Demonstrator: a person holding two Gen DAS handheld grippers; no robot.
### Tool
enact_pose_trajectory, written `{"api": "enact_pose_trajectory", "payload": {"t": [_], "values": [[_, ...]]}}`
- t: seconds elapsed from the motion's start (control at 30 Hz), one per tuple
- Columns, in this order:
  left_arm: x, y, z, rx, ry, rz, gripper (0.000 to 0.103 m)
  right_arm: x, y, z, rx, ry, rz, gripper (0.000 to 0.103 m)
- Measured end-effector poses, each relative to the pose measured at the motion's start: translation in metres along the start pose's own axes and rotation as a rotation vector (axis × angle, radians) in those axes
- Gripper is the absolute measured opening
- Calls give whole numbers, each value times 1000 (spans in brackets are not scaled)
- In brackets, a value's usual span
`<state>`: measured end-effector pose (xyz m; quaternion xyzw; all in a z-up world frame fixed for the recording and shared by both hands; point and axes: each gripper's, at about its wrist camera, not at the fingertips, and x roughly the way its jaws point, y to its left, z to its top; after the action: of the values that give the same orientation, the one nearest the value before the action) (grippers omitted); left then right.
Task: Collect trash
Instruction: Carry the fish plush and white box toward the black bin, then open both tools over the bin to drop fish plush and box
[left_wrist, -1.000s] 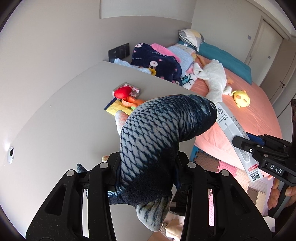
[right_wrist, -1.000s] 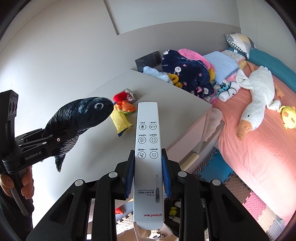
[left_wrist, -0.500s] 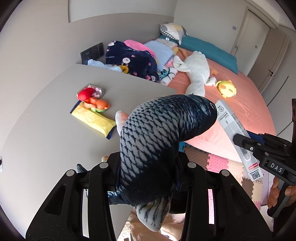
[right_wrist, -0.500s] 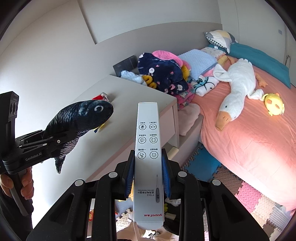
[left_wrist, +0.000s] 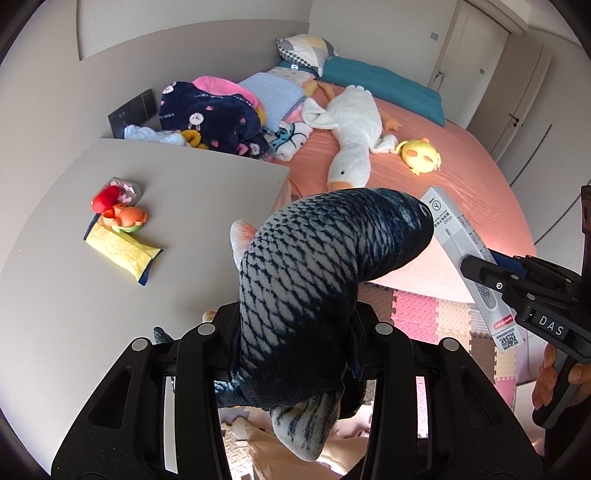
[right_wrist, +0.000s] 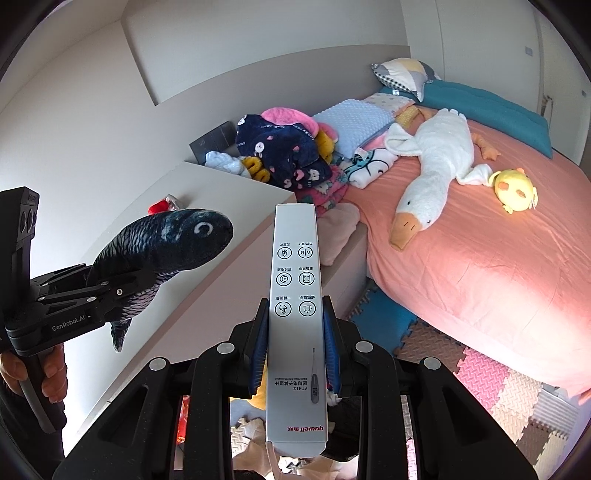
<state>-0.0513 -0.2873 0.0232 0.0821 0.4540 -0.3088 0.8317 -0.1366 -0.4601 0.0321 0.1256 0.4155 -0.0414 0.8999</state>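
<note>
Bedroom clutter fills both our views: a pale desk (left_wrist: 155, 280) stands against the wall beside a bed (right_wrist: 480, 266) with a coral sheet, where a white goose plush (right_wrist: 432, 173) and a small yellow chick toy (right_wrist: 515, 190) lie. On the desk sit a yellow packet (left_wrist: 120, 249), an orange toy (left_wrist: 127, 218) and a red one (left_wrist: 105, 197) close together. Our left hand-held gripper (left_wrist: 291, 343) is clamped on a dark scaly fish plush (left_wrist: 317, 266) — its head arches out past the desk edge. Our right hand-held gripper (right_wrist: 295, 347) grips a long white thermometer box (right_wrist: 295, 295) between blue pads, held above the foam floor mats (right_wrist: 461, 369)
</note>
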Motion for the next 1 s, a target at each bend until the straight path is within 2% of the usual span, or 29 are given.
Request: {"api": "enact_pose_trajectory", "payload": {"t": [0.1,0.13,0.17,0.2,0.23,0.33,0.5,1.0], "values": [[8,-8,-2,16,34,-34,54,-3,-7,-2,12,2,-5,29],[10,-11,-2,20,43,-40,65,-4,-8,-3,9,5,-8,34],[12,-15,-3,24,48,-27,82,-6,-9,-4,3,-1,-22,60],[13,-18,-4,33,40,1,88,-10,-9,-6,-1,-26,-52,81],[11,-21,-5,46,21,31,91,-15,-10,-7,-5,-53,-75,83],[8,-28,-4,78,-2,55,92,-21,-14,-7,-10,-72,-103,83],[6,-28,-3,86,-14,70,92,-22,-24,-7,23,-71,-96,83],[6,0,-4,17,6,99,92,-3,-5,0,-7,-38,-63,83]]}}
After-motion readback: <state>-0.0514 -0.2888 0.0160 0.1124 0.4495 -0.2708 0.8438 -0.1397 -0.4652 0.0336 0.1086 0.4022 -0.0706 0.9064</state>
